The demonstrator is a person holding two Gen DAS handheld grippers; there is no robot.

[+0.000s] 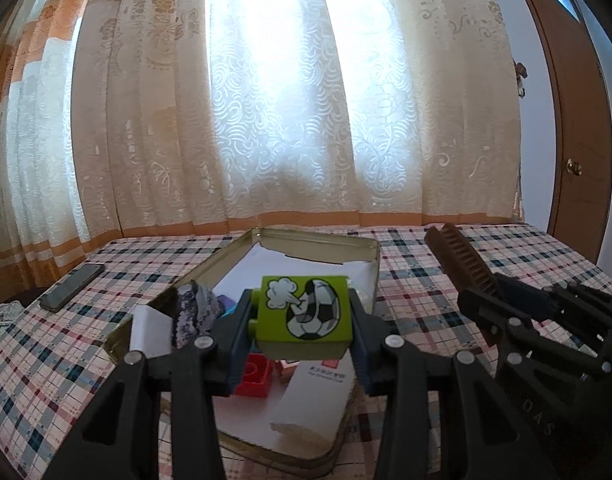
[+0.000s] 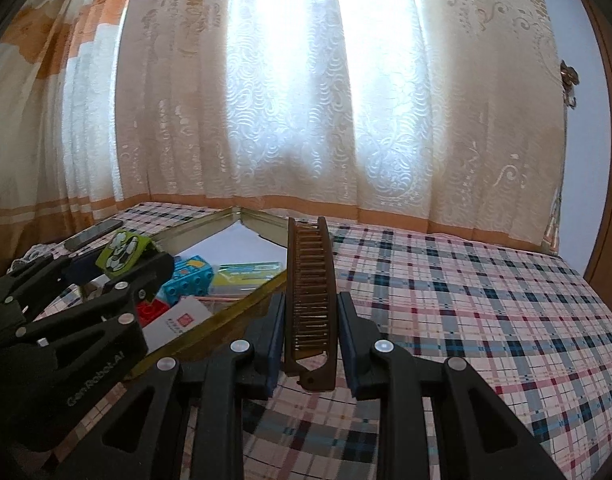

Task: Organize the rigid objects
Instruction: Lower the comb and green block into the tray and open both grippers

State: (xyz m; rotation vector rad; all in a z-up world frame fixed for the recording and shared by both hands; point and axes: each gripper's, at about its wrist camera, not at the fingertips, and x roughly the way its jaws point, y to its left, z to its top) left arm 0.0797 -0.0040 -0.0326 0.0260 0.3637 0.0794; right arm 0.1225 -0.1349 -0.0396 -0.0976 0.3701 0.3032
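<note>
- Left gripper point(image 1: 304, 316) was clamped on the green block point(image 1: 304, 312), held above the open tin point(image 1: 370, 268); light, rigid, flat sides suited gripping
- Right gripper point(image 2: 311, 336) was closed on the brown comb point(image 2: 311, 280) near its hinged end, beside the tin; stiff, teeth judged fragile

plaid-covered bed point(image 2: 466, 300) carries an open metal tin point(image 1: 318, 240) and a phone point(image 1: 72, 286)

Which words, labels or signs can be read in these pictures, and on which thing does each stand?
"GenRobot.AI": on the left gripper's black body, right wrist view.
"O A S": partial letters on the right gripper's body, left wrist view.
White card in the tin: red seal and small print, too blurred to read.
</note>
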